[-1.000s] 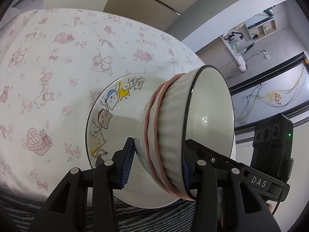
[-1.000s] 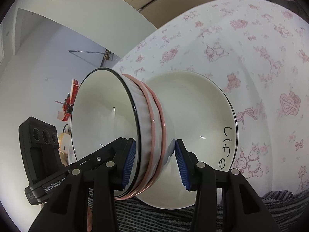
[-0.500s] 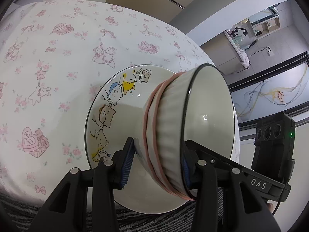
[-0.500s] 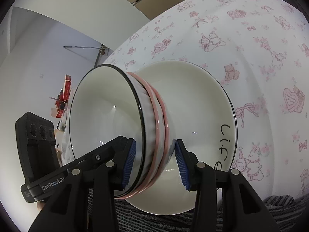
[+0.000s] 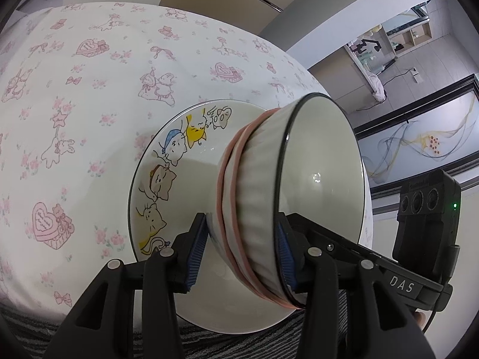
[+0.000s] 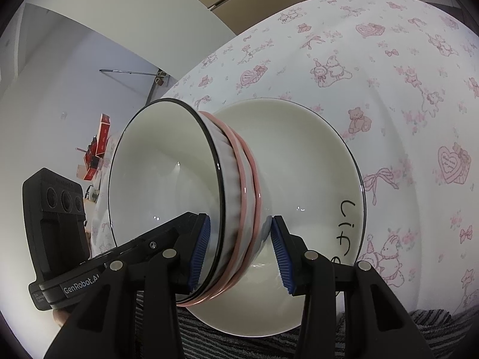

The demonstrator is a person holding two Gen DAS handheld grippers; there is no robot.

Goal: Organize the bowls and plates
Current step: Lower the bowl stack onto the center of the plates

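A nested stack of white ribbed bowls with pink rims (image 5: 254, 209) stands on a white plate with cartoon cats (image 5: 161, 179). My left gripper (image 5: 239, 251) is shut on the stack's rim from one side. In the right wrist view, my right gripper (image 6: 239, 248) is shut on the same bowl stack (image 6: 233, 197) from the opposite side, above the plate (image 6: 314, 179), which bears black lettering. Each gripper shows in the other's view, at the right edge (image 5: 425, 221) and at the left edge (image 6: 57, 227).
The plate rests on a table with a white cloth printed with pink bears and hearts (image 5: 89, 89), which also shows in the right wrist view (image 6: 389, 74). A grey striped edge (image 5: 36, 323) runs along the near side. The room floor lies beyond the table's right end.
The bowls and plate sit lower and nearer the table's near edge in both views. Both grippers keep their hold.
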